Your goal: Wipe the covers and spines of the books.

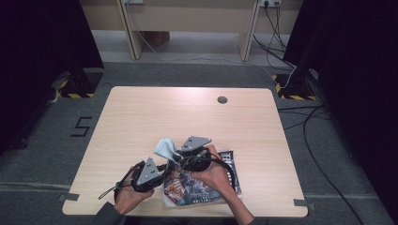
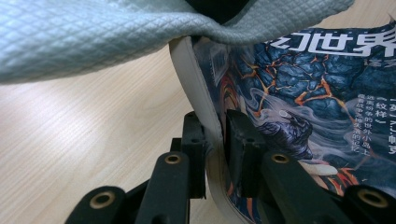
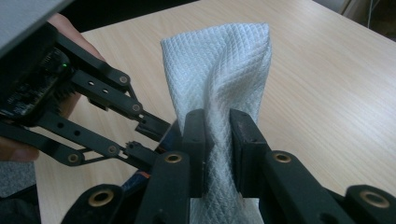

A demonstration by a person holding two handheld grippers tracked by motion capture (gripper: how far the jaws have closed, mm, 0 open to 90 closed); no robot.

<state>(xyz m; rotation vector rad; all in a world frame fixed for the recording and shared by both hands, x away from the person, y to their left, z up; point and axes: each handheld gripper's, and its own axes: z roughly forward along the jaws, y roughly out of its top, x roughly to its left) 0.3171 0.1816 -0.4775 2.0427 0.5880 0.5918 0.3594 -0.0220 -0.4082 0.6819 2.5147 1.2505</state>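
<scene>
Pale grey-white quilted cloth [image 3: 219, 70] is standing up from between the pads of the right tool [image 3: 218, 140], which is clamped on its lower part; the diamond-stitched fabric is rising above the jaws in a loose, twisted fold. From the high view the same cloth [image 1: 165, 148] is hanging above the front half of the light wooden counter [image 1: 141, 117], just beyond the magazine and near the middle of the counter's width, with the right tool [image 1: 180, 157] under its grey three-cornered plate.

Glossy magazine with a dark blue and orange illustrated cover and white lettering [image 2: 299, 93] is lying by the counter's front edge, right of centre [image 1: 197, 187]. Its near-left part is being lifted: the left tool [image 2: 215, 135] is gripping the curled cover, with the pale edge of the pages bending upward between the two black jaws. In the left gripper view the cloth [image 2: 93, 37] is draping across the top, over the raised cover.

In the right gripper view the left tool [image 3: 142, 133] is reaching in from the left, its jaws closed on the magazine's edge just beside the cloth. Both hands are entering from the counter's front edge.
</scene>
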